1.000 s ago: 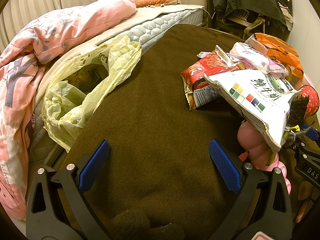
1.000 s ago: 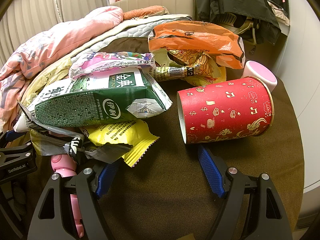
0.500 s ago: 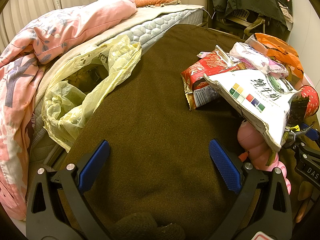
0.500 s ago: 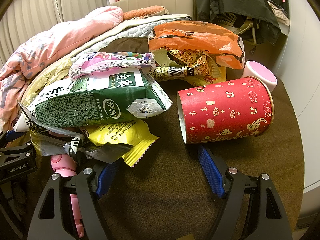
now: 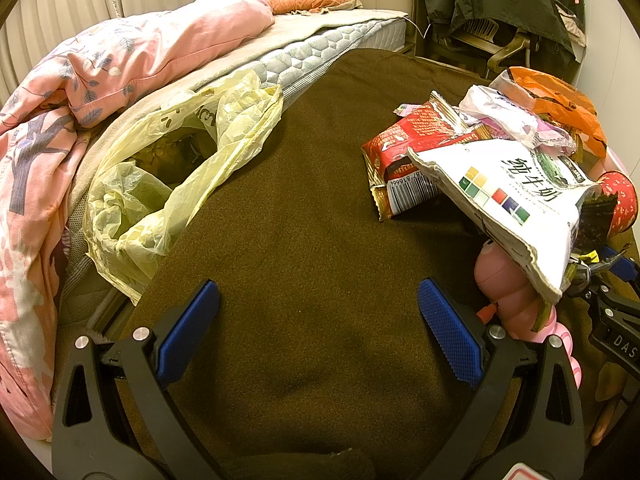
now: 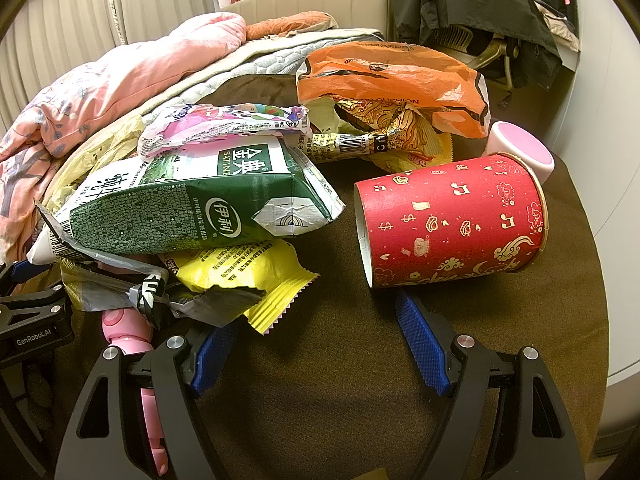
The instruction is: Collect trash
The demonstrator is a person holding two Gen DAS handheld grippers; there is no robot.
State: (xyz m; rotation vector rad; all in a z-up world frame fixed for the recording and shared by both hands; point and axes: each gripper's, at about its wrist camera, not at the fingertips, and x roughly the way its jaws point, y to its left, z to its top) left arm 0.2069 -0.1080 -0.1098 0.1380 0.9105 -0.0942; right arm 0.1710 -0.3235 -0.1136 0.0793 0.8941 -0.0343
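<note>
- Left gripper [image 5: 318, 326]: jaws spread wide, empty, above bare brown tabletop [image 5: 304, 216].
- Right gripper [image 6: 316, 344]: jaws apart, nothing between them, just short of the trash pile.
- Red paper cup [image 6: 452, 226] on its side, mouth facing away; contents unseen.
- Flattened milk carton [image 6: 200, 204] lies over yellow wrapper [image 6: 240, 272].
- Orange bag [image 6: 384, 80] behind, wrappers spilling out.
- Yellow plastic bag [image 5: 168, 168] far left, open; contents dark, unclear.
</note>
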